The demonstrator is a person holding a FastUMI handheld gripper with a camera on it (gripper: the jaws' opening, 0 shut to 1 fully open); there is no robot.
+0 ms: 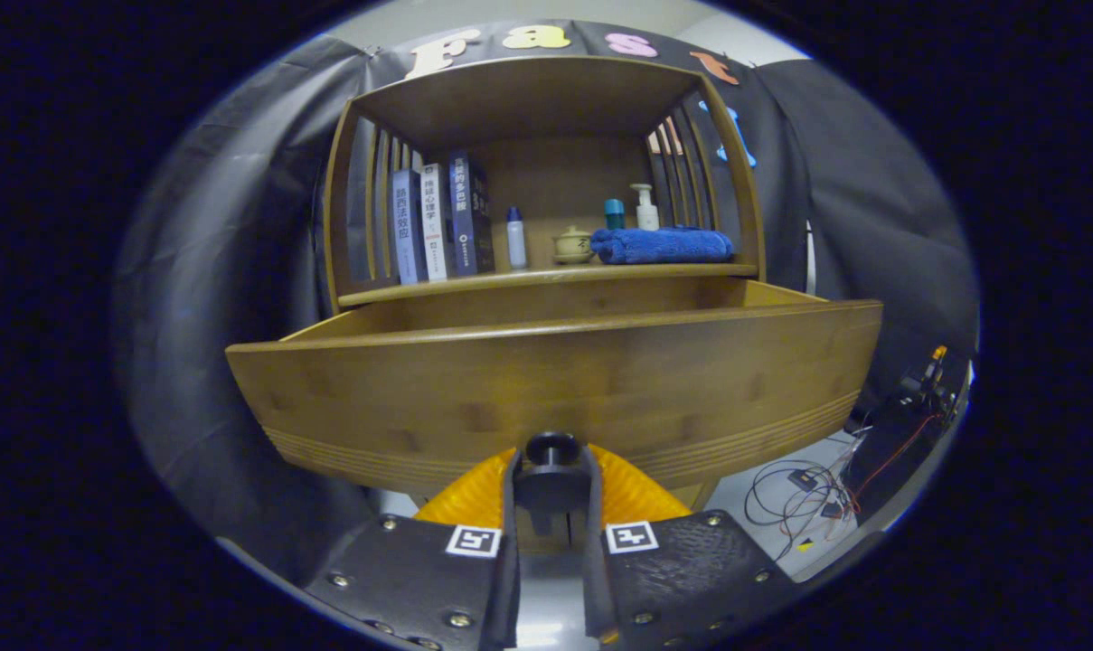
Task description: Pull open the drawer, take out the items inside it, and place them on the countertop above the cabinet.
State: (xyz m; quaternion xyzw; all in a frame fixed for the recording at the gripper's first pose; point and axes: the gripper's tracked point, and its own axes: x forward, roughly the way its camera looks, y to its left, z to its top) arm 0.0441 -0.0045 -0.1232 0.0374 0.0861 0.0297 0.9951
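A wooden cabinet stands straight ahead, and its drawer is pulled out toward me. The drawer's front panel hides whatever lies inside. A dark round knob sits low on the drawer front. My gripper is shut on that knob, one finger pressing on each side of it. The countertop above the drawer is a shelf carrying a folded blue towel.
On the shelf stand three books at the left, a small white bottle, a lidded ceramic pot, a teal bottle and a pump bottle. Cables and electronics lie on the floor to the right.
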